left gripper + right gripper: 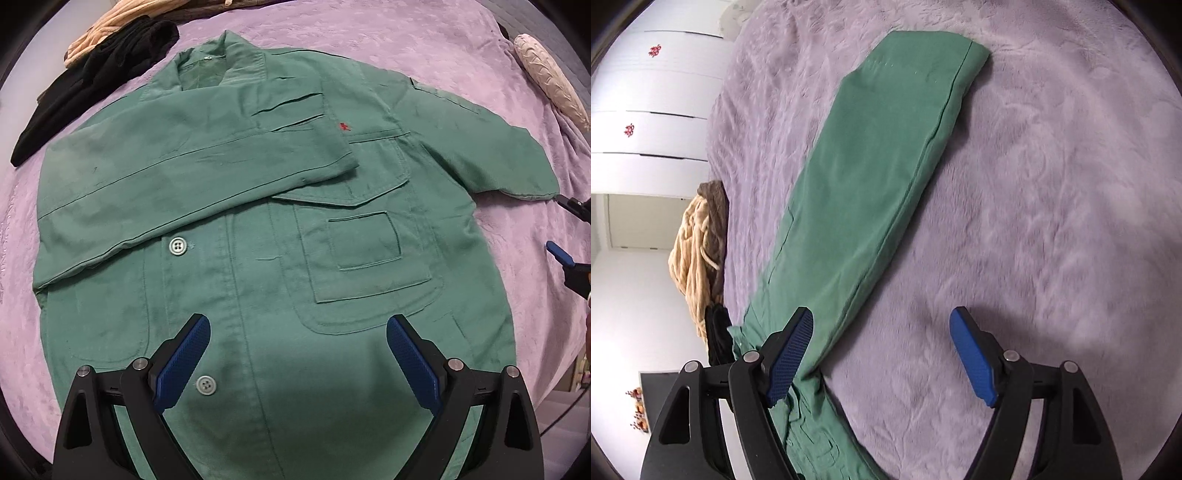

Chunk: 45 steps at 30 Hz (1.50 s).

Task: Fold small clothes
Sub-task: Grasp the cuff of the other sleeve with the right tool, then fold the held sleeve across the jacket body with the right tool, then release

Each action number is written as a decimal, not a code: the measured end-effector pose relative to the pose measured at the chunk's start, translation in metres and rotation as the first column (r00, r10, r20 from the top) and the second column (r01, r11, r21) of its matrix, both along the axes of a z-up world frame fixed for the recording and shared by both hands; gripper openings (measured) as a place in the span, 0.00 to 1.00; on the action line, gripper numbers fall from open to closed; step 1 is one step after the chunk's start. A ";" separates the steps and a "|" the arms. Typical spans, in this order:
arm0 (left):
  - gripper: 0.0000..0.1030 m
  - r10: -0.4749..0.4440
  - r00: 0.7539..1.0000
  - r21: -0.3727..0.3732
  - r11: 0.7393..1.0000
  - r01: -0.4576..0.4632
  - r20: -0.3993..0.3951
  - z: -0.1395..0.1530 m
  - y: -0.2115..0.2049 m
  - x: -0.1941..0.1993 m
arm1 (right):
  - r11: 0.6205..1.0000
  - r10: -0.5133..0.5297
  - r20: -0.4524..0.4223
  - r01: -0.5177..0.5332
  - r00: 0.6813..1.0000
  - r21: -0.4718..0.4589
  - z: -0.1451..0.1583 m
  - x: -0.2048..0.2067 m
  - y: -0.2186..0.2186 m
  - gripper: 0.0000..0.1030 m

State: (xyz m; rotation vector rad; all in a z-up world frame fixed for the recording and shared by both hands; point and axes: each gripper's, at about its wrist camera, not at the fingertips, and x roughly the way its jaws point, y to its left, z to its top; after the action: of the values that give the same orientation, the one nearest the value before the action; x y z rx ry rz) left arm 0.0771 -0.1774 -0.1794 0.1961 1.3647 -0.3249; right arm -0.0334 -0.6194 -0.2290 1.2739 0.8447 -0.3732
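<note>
A green button-up jacket (280,229) lies front-up on the purple bedspread (369,33). Its left sleeve (192,173) is folded across the chest. Its right sleeve (491,147) lies stretched out to the side; it also shows in the right wrist view (879,177), running away from the camera. My left gripper (298,343) is open and empty above the jacket's lower front. My right gripper (882,341) is open and empty, low over the bedspread beside the sleeve's upper part; its fingers (561,254) show at the right edge of the left wrist view.
A black garment (92,85) and a beige garment (110,26) lie at the bed's far left. A cream pillow (550,77) lies at the far right. White cabinet doors (650,122) stand beyond the bed. Beige and brown clothes (698,251) sit at the bed's edge.
</note>
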 end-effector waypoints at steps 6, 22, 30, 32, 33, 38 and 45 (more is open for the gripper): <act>0.94 0.019 1.000 -0.037 0.999 -0.020 -0.021 -0.004 -0.021 0.003 | 0.999 -0.030 0.011 0.030 0.999 -0.014 -0.019 0.023 -0.037 0.77; 0.94 0.055 0.998 -0.053 0.997 -0.057 -0.029 -0.011 -0.019 0.023 | 0.993 -0.061 0.289 0.030 0.956 0.112 0.014 0.061 -0.052 0.03; 0.94 0.128 0.991 -0.061 0.990 -0.126 0.036 0.008 0.034 0.033 | 0.886 0.463 0.378 -0.412 0.802 -0.213 0.123 0.146 0.095 0.03; 0.94 0.158 0.986 -0.066 0.986 -0.155 0.048 0.011 0.051 0.037 | 0.811 0.584 0.346 -0.509 0.735 -0.289 0.134 0.162 0.149 0.04; 0.94 0.172 0.984 -0.067 0.983 -0.168 0.055 0.012 0.060 0.038 | 0.765 0.642 0.320 -0.554 0.697 -0.327 0.137 0.169 0.178 0.04; 0.94 0.249 0.965 -0.057 0.968 -0.245 0.079 0.011 0.115 0.043 | 0.568 0.820 0.171 -0.737 0.546 -0.367 0.097 0.189 0.319 0.04; 0.94 0.332 0.940 -0.047 0.943 -0.329 0.080 0.002 0.187 0.038 | 0.563 0.804 -0.079 -0.797 0.589 -0.216 0.007 0.197 0.374 0.25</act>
State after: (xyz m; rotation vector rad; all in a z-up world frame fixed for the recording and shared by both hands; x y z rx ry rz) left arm 0.1154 0.0095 -0.1776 -0.0483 1.2797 -0.0560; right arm 0.1635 -0.2456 -0.2221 0.5547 1.2280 0.2942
